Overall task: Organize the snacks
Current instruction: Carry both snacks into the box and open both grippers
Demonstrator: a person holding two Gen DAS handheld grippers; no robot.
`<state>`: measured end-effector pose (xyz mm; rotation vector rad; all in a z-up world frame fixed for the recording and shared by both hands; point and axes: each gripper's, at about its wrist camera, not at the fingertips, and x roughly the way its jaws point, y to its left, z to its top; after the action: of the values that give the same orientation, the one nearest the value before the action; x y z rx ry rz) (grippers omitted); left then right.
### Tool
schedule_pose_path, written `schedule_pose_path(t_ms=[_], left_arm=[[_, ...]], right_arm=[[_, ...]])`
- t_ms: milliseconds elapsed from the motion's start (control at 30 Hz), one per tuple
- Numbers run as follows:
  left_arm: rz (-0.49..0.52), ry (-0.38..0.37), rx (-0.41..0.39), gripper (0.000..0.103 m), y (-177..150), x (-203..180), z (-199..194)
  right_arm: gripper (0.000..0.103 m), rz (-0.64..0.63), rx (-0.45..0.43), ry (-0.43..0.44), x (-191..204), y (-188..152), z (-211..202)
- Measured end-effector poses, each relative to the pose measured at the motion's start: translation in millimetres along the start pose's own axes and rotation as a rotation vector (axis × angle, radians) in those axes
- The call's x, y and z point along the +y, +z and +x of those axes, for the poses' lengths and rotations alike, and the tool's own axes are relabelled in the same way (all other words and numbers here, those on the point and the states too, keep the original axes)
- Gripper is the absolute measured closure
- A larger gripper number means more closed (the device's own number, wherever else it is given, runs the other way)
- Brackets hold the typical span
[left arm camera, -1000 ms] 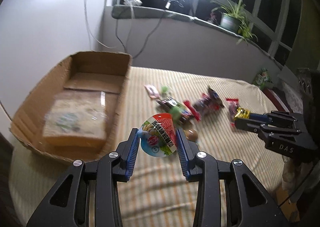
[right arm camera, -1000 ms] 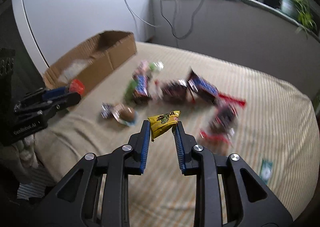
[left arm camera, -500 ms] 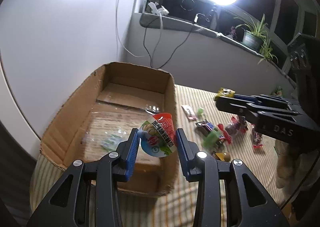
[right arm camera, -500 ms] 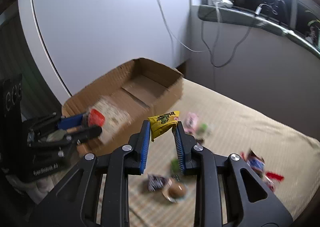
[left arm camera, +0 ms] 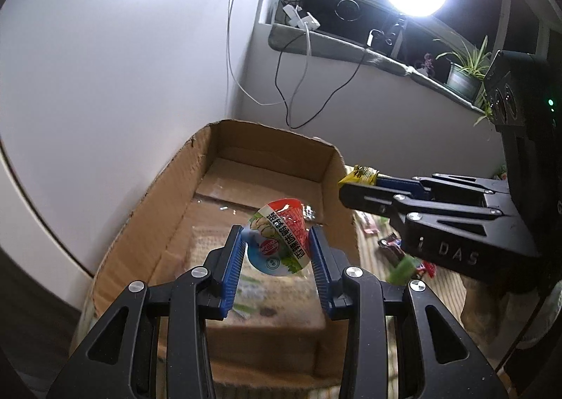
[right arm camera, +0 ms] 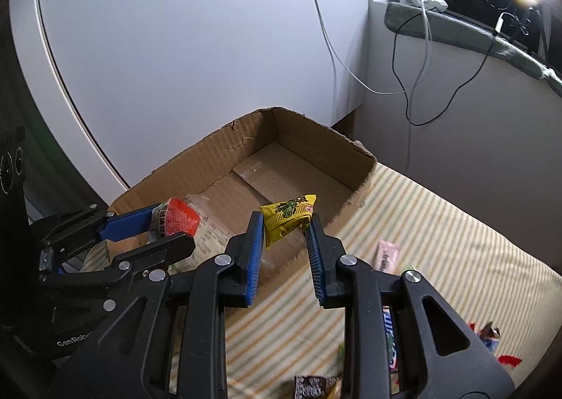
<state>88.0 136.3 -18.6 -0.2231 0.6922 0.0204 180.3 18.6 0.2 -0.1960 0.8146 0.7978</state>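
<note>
Both grippers have swung from the scattered snacks to the cardboard box (left arm camera: pixel 267 167) — left gripper (left arm camera: pixel 277 251) pinching the jelly cup (left arm camera: pixel 281 237), right gripper (right arm camera: pixel 284 237) pinching the yellow packet (right arm camera: pixel 288 214) — so I can drop them inside.

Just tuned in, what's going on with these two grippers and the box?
A person is sorting snacks with a handheld gripper in each hand. The left gripper is shut on a red and white cup snack, held over the cardboard box. The right gripper is shut on a small yellow packet beside the box's near wall. More snacks lie on the striped cloth.
</note>
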Motion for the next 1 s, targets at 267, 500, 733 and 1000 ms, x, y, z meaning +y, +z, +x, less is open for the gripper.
schedule_pose_path(t_ms=[267, 500, 733, 1000], left_arm=[[-0.013, 0.016, 0.004, 0.067, 6, 8, 12], [-0.017, 0.033, 0.001, 0.063, 9, 10, 13], [-0.027, 0.054, -0.013, 0.051, 11, 13, 9], [-0.029, 0.062, -0.039, 0.051, 12, 12, -6]], right_arm=[[0.078, -0.003, 0.028, 0.005, -1, 5, 20], [0.075, -0.017, 0.036, 0.008, 0, 7, 27], [0.056, -0.022, 0.023, -0.011, 0, 7, 23], [0.055, -0.02, 0.006, -0.026, -2, 6, 11]])
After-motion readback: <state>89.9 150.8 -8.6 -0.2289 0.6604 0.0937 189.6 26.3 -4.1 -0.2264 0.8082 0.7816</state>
